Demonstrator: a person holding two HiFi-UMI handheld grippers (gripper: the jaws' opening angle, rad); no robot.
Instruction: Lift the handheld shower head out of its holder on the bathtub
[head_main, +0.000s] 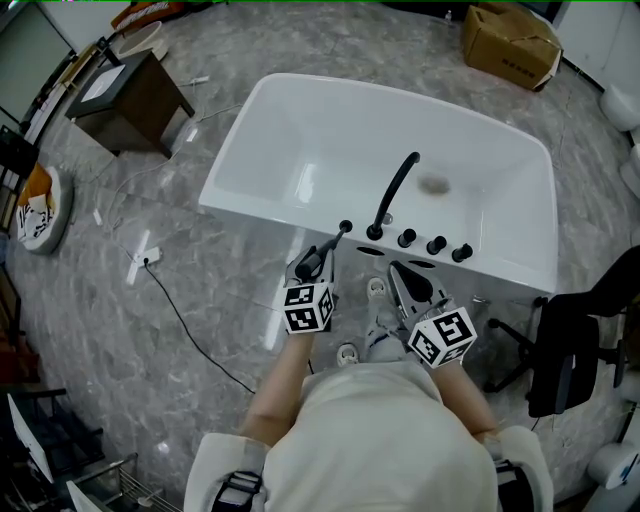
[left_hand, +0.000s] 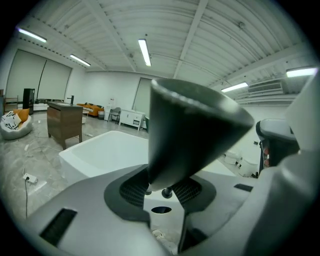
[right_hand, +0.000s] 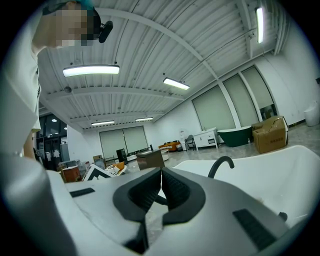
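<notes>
- The left gripper is clamped on the narrow neck of the black handheld shower head. The head's wide cone fills the middle of the left gripper view.
- In the head view the shower head sits at the near rim of the white bathtub, just left of the curved spout.
- A dark oval opening shows below the jaws. It is probably the holder, so the head seems to be clear of it.
- To do the lift well, keep it straight up and hold the clamp firm, since the smooth cone could slip.
- The right gripper has its jaws together on nothing and hangs beside the left one.
- Counted: one shower head, one spout, three round knobs and two grippers.
</notes>
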